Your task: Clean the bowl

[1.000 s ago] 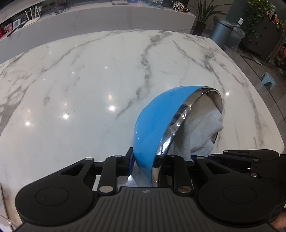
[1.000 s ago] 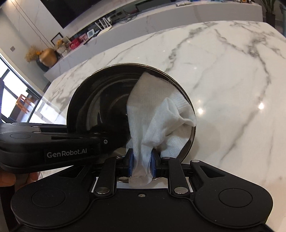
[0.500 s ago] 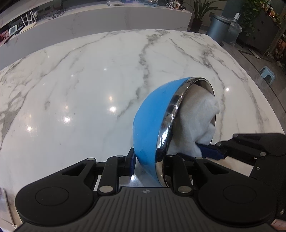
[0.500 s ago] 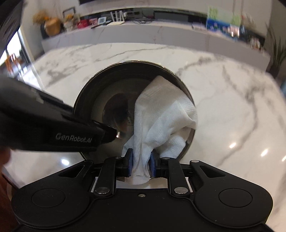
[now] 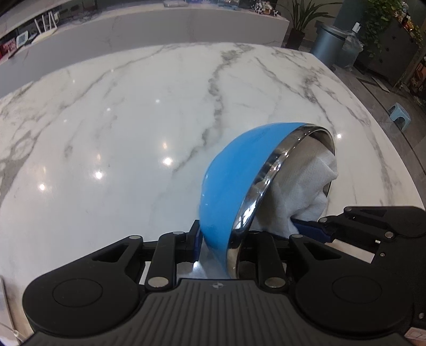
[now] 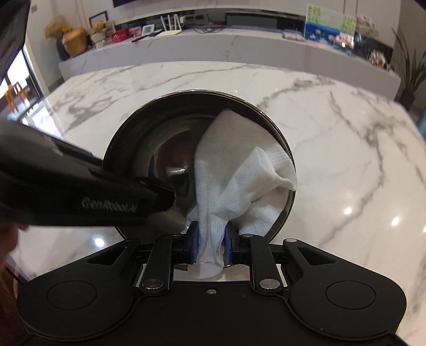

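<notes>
**Around the marble table**

The white, grey-veined marble table point(image 5: 133, 138) fills both views, its glossy top catching small ceiling-light glints. Behind its far edge runs a long marble counter point(image 6: 239, 50). On the counter, seen past the table, stand a white router point(image 6: 170, 26), a gold vase point(image 6: 74, 40) with dried stems at the left end, and a blue picture point(image 6: 327, 32) toward the right. Beyond the table's far right corner are a potted plant point(image 5: 303, 18), a grey bin point(image 5: 328, 42) and a small blue stool point(image 5: 399, 114) on the floor.
</notes>
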Motion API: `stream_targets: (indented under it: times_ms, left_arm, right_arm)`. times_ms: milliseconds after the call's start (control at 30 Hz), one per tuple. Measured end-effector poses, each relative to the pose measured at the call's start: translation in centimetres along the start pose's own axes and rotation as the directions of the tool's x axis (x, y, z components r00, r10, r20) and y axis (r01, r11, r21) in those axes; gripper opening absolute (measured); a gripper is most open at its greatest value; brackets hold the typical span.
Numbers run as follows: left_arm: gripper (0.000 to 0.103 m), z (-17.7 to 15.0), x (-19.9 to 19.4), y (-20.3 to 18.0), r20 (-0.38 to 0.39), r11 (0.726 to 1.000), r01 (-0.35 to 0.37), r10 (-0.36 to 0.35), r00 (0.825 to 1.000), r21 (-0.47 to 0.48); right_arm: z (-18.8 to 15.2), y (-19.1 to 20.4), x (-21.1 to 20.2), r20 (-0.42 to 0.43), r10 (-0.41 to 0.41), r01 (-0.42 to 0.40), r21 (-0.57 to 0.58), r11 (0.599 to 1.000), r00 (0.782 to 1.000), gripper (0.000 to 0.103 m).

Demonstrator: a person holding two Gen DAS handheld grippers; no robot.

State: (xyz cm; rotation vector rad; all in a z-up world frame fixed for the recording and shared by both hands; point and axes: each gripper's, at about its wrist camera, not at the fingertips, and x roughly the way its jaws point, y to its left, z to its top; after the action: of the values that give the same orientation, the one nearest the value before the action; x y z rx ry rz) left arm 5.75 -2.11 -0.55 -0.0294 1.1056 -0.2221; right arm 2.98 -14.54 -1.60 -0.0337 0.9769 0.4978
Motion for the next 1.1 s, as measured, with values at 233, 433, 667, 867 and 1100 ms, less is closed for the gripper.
stream_targets:
  times_ms: [233, 433, 667, 867, 1100]
  left_arm:
    - [0.023, 0.2, -0.5, 0.5, 0.020, 1.000, -0.002, 0.002, 1.000, -0.010]
    - [0.023, 0.3, -0.4, 0.1, 0.019, 0.999, -0.021, 0.021, 1.000, 0.038]
    - [0.021, 0.2, -0.4, -0.3, 0.016, 0.997, -0.027, 0.026, 1.000, 0.067]
    - [0.021, 0.2, -0.4, -0.1, 0.014, 0.998, -0.024, 0.023, 1.000, 0.060]
    - [0.022, 0.2, -0.3, 0.0, 0.018, 1.000, -0.012, 0.012, 1.000, 0.027]
  right_arm:
    - [0.0, -0.8, 0.1, -0.011, 0.113, -0.110, 0.122, 0.986, 0.994, 0.018]
    - [0.1, -0.1, -0.3, -0.005, 0.074, -0.074, 0.068, 0.995, 0.997, 0.017]
    - [0.1, 1.7, -0.4, 0.038, -0.086, 0.090, -0.122, 0.988, 0.996, 0.017]
    - [-0.4, 2.0, -0.1, 0.048, -0.136, 0.143, -0.185, 0.972, 0.990, 0.017]
    - [-0.4, 0.7, -0.2, 0.018, -0.064, 0.066, -0.076, 0.995, 0.998, 0.017]
